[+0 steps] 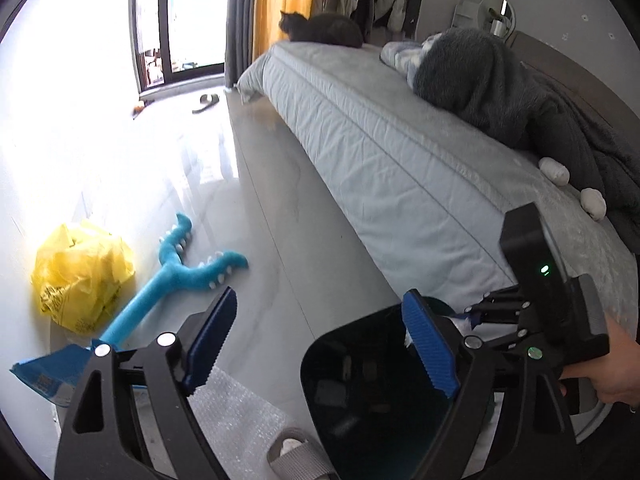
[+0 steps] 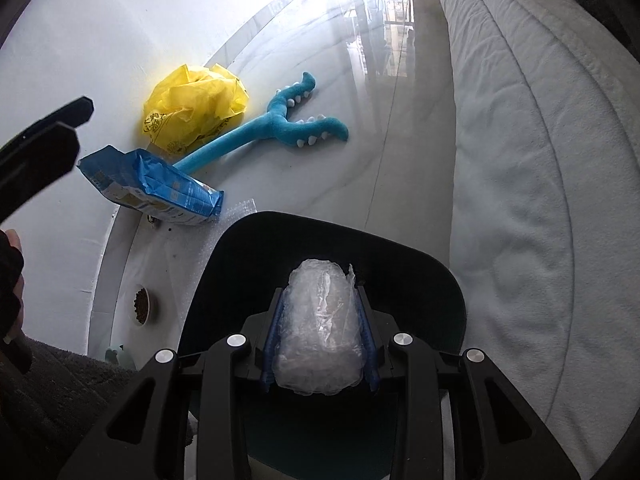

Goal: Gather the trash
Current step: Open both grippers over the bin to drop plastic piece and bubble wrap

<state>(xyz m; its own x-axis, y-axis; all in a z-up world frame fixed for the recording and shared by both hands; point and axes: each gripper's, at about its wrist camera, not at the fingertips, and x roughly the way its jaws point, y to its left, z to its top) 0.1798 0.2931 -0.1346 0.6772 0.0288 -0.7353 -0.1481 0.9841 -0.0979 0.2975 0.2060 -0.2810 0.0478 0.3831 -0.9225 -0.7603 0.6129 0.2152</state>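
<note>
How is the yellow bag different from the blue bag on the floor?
The yellow bag is thin plastic, crumpled into a puffy heap; the blue bag is a stiffer printed packet, lying flat. The yellow bag sits farther from the bin; the blue bag lies nearer. Both rest on the floor by the wall.

Your left gripper (image 1: 324,344) is chunky matte black plastic with triangular cutouts in the arms and round silver bolt heads at the pivots. The finger pads (image 1: 430,344) are bright blue with ribbed, saw-toothed faces. Your right gripper (image 2: 320,332) is the same build: black linkage arms, silver bolts, blue ribbed pads (image 2: 370,344). Seen from the left camera, its boxy black body carries a small green light. Your right hand (image 1: 616,364) is bare, and your left hand (image 2: 10,280) has a dark fuzzy sleeve.
</note>
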